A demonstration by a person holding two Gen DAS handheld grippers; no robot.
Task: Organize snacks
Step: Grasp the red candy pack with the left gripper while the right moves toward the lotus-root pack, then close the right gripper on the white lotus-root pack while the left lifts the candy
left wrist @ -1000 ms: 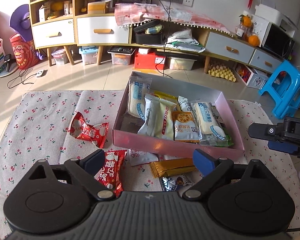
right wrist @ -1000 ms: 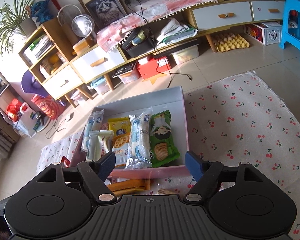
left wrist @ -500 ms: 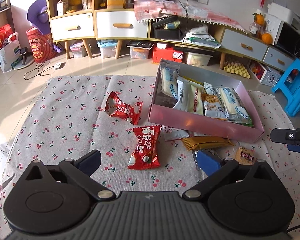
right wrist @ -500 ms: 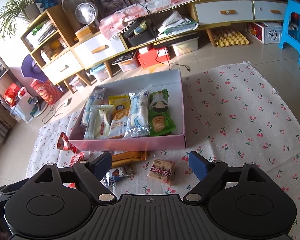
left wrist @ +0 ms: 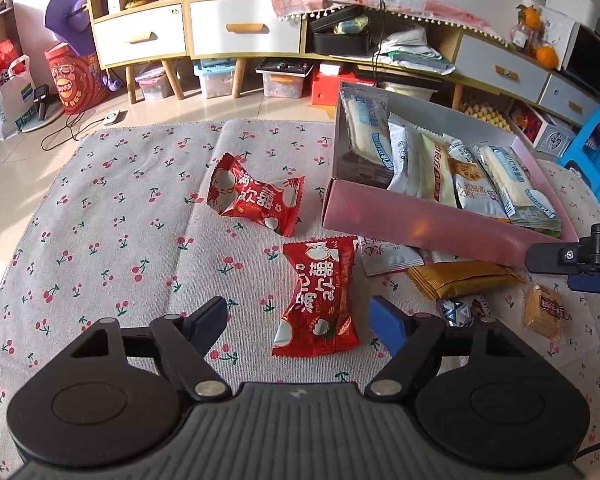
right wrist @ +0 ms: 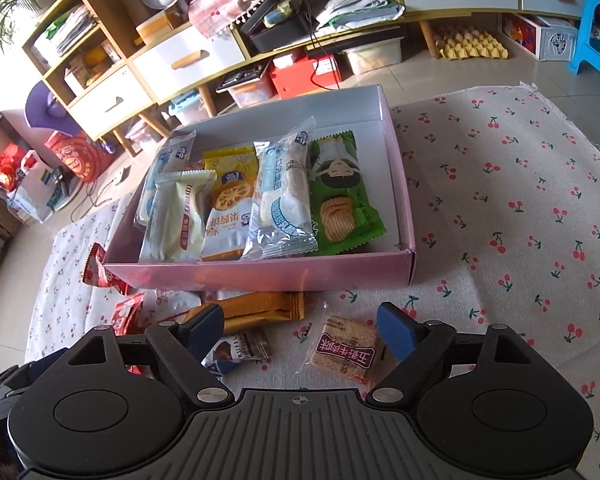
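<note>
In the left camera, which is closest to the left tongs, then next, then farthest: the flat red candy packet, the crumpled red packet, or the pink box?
1. Flat red candy packet, lying between the open left tongs.
2. Crumpled red packet, farther up the cloth, slightly left.
3. Pink box, up and to the right.

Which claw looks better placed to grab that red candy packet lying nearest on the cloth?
Left, probably. The left claw has just been closing, with the red packet between its open jaws, not yet pressed. The right claw hangs open over a brown square snack instead.
</note>
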